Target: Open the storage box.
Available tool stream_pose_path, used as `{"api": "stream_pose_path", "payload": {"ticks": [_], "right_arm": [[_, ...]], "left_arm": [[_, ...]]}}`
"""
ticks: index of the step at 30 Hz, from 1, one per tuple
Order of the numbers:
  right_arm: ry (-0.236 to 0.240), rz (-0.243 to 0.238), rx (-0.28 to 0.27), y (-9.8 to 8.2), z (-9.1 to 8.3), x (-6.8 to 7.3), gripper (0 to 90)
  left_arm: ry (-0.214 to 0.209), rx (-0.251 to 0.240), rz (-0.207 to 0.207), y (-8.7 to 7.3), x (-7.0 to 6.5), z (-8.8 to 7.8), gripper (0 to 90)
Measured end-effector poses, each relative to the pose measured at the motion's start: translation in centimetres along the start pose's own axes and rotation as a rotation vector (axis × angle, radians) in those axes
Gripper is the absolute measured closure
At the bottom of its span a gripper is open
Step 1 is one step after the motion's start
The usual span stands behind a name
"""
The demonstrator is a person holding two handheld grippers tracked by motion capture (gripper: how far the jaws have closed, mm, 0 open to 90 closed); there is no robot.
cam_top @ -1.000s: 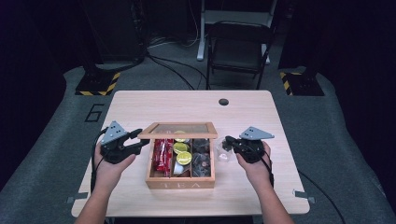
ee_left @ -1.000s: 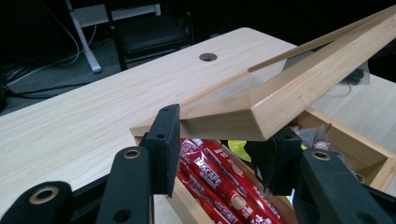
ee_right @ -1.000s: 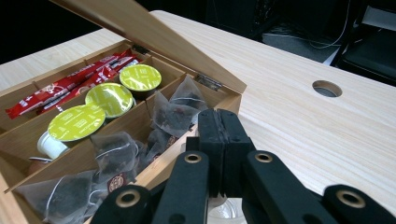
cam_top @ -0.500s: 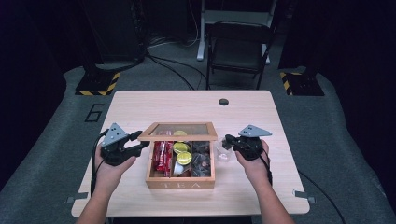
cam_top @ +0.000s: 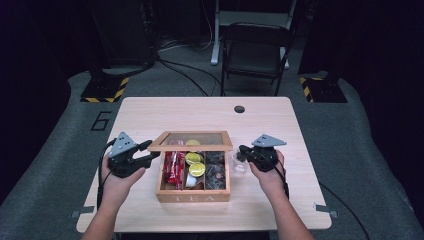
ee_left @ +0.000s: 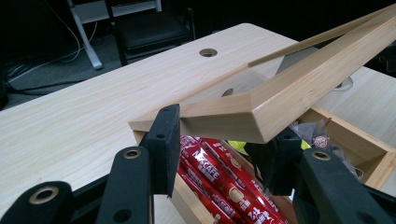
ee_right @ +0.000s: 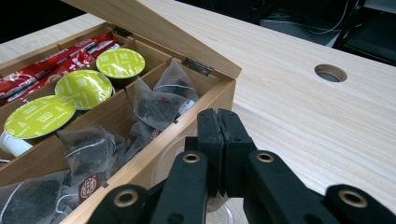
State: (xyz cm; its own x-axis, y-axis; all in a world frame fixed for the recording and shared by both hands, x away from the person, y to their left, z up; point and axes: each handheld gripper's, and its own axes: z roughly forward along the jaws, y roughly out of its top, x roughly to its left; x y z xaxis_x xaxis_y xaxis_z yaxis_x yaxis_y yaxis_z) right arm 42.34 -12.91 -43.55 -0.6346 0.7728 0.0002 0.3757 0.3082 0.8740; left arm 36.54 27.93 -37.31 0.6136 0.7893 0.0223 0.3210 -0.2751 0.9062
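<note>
Nearest the person, the wooden tea box [cam_top: 193, 192] sits on the pale wood surface [cam_top: 280, 125] between the two hands, its front wall lettered "TEA". The left gripper [cam_top: 146, 152] reaches in from the box's left side; in the left gripper view its jaws stand apart on either side of the front corner of the lid [ee_left: 261, 105], which is raised at a slant on its hinges. Whether the jaws press the wood cannot be told for sure, though both lie right against it. The right gripper [cam_top: 241, 151] is held just beside the box's right wall, its jaws pressed together with nothing between them; beneath and just ahead of them lies a clear round plastic lid or cup [cam_top: 239, 164] on the surface.

Inside the box, wooden dividers make compartments. The left one holds red stick sachets [ee_left: 212, 170] printed "NESCAFE" in white. The middle ones hold capsules with yellow-green foil tops [ee_right: 84, 87], their print too small to read. The right ones hold translucent pyramid tea bags [ee_right: 159, 100] of dark leaf, one with a small round dark-red tag [ee_right: 88, 187].

The lid is a light wooden frame around a clear pane, with a small metal hinge [ee_right: 195, 66] at the back edge.

Farther off, a round cable hole [cam_top: 239, 108] pierces the surface near its far edge. Beyond stand a dark folding chair [cam_top: 256, 52], floor cables, yellow-and-black striped bases, and a "6" [cam_top: 102, 120] marked on the grey floor.
</note>
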Motion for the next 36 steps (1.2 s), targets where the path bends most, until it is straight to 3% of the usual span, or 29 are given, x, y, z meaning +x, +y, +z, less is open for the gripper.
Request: {"api": "stream_pose_path", "payload": {"ticks": [15, 22, 36], "right_arm": [[-0.003, 0.018, 0.022, -0.30, 0.45, -0.06, 84.5], [0.011, 0.020, 0.035, -0.42, 0.54, -0.06, 78.0], [0.023, 0.012, 0.007, 0.08, -0.24, 0.54, 66.5]], "left_arm": [[0.000, 0.000, 0.001, 0.00, 0.01, 0.00, 55.0], [-0.001, 0.002, 0.002, -0.01, 0.01, -0.01, 55.0], [0.000, -0.002, 0.002, 0.02, 0.01, 0.01, 55.0]]}}
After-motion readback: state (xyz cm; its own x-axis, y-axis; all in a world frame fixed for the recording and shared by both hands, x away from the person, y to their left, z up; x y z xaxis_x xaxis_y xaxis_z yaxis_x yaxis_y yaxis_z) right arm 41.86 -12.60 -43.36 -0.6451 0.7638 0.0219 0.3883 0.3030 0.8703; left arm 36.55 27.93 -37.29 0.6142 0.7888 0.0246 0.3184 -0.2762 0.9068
